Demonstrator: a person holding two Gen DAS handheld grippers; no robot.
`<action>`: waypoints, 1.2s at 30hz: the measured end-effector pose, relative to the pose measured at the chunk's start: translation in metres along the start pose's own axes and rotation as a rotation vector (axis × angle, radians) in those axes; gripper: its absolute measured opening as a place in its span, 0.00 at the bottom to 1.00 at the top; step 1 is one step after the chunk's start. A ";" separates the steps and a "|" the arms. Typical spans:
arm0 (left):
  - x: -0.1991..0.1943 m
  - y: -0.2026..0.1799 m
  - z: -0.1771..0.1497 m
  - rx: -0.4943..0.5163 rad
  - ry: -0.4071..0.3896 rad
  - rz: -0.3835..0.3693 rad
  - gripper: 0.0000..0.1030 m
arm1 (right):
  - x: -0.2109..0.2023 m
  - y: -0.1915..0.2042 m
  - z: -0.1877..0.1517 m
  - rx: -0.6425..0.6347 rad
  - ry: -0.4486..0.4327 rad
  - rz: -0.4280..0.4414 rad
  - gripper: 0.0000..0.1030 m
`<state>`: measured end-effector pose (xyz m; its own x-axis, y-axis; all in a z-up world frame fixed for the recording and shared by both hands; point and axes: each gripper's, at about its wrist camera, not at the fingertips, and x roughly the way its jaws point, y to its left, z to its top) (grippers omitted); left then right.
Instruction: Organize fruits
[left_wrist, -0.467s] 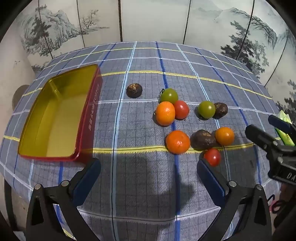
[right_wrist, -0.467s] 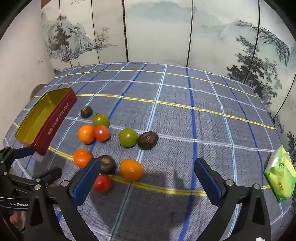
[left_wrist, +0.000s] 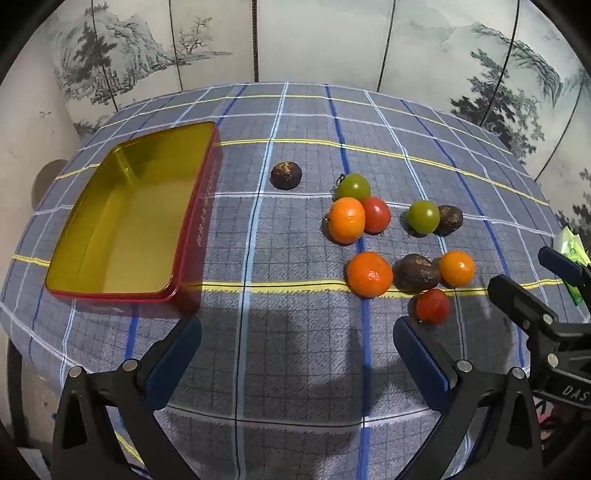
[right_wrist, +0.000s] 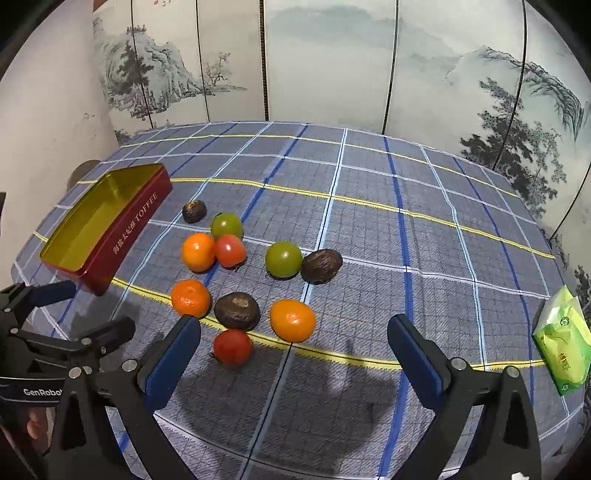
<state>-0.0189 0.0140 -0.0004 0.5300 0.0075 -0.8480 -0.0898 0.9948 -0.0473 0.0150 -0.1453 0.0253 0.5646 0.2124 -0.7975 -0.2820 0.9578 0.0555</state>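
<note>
Nine fruits lie loose on the blue plaid tablecloth (left_wrist: 295, 369), all outside the tin (left_wrist: 122, 221), which is a red box with a gold inside, standing empty at the left of the table. Counted by kind there are three oranges, two red tomatoes, two green tomatoes and three dark brown wrinkled fruits, which would make ten, so to be exact: three oranges (left_wrist: 346, 220) (left_wrist: 369, 274) (left_wrist: 456, 268), two red tomatoes (left_wrist: 376, 214) (left_wrist: 433, 306), two green tomatoes (left_wrist: 353, 187) (left_wrist: 423, 216) and three brown fruits (left_wrist: 286, 175) (left_wrist: 449, 219) (left_wrist: 416, 273), ten in all. One brown fruit sits alone, nearest the tin; a far cluster of a green tomato, an orange and a red tomato touch one another; to its right a green tomato rests against a brown fruit; nearer, an orange, a brown fruit and an orange stand in a row, with a red tomato just in front. The left gripper (left_wrist: 297, 341) hangs above bare cloth near the viewer, its blue pads spread wide with nothing between them. The right gripper (right_wrist: 293, 339) is likewise wide open and holds nothing, though the near red tomato (right_wrist: 232, 347) and an orange (right_wrist: 293, 319) lie on the cloth just beyond its pads. A green tissue pack (right_wrist: 563, 343) lies at the right edge. A painted folding screen (right_wrist: 332, 62) stands behind the table.
</note>
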 end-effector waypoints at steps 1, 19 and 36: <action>-0.001 0.001 -0.001 -0.001 -0.006 0.003 1.00 | 0.000 0.001 0.000 -0.002 0.000 0.002 0.97; -0.009 -0.003 -0.009 0.043 -0.057 0.030 1.00 | 0.003 0.005 -0.007 -0.008 0.006 0.009 0.97; -0.008 -0.005 -0.010 0.027 -0.032 0.020 1.00 | 0.005 0.003 -0.008 0.003 0.009 0.007 0.97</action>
<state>-0.0312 0.0081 0.0011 0.5552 0.0307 -0.8311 -0.0784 0.9968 -0.0155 0.0105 -0.1429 0.0164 0.5556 0.2176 -0.8025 -0.2834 0.9569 0.0633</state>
